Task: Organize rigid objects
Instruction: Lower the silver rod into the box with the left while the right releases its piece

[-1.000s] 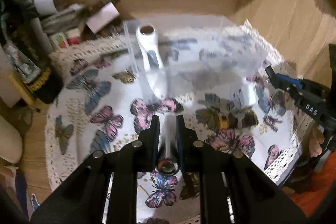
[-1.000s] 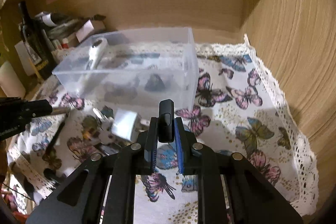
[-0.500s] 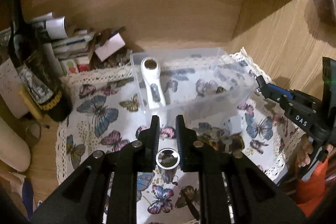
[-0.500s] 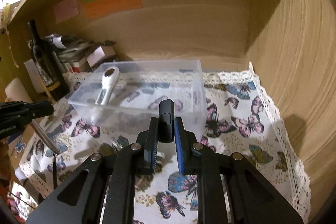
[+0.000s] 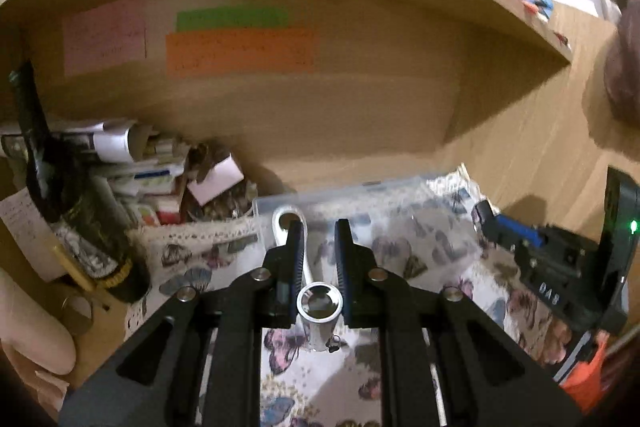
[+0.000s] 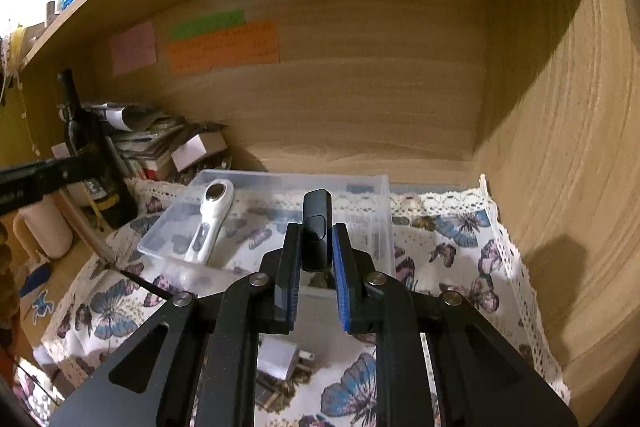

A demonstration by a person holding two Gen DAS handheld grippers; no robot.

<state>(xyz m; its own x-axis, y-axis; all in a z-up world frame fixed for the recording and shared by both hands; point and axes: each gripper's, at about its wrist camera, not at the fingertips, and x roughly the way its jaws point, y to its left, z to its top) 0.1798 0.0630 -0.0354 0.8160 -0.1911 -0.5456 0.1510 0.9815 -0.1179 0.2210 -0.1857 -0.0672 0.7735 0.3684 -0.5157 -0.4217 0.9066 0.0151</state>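
Note:
My left gripper (image 5: 319, 239) is shut on a silver metal cylinder (image 5: 319, 315), held well back between the jaws with its open end facing the camera. My right gripper (image 6: 316, 239) is shut on a small black rectangular device (image 6: 317, 227) that sticks up past the fingertips. Both hang above the butterfly tablecloth (image 6: 452, 247), in front of a clear plastic box (image 6: 372, 203). A white handheld device (image 6: 210, 223) lies inside the box at its left end. In the left wrist view the box (image 5: 400, 195) lies just beyond my fingers, and the right gripper (image 5: 484, 215) shows at the right.
A dark bottle (image 5: 68, 211) and a pile of papers and small boxes (image 5: 160, 179) stand at the back left. Wooden walls close the back and right; a shelf runs overhead. A white adapter (image 6: 276, 359) and small items lie on the cloth below my right gripper.
Both grippers have risen with their objects still held, and both views have tilted up toward the back wall. The box now sits lower in each view.

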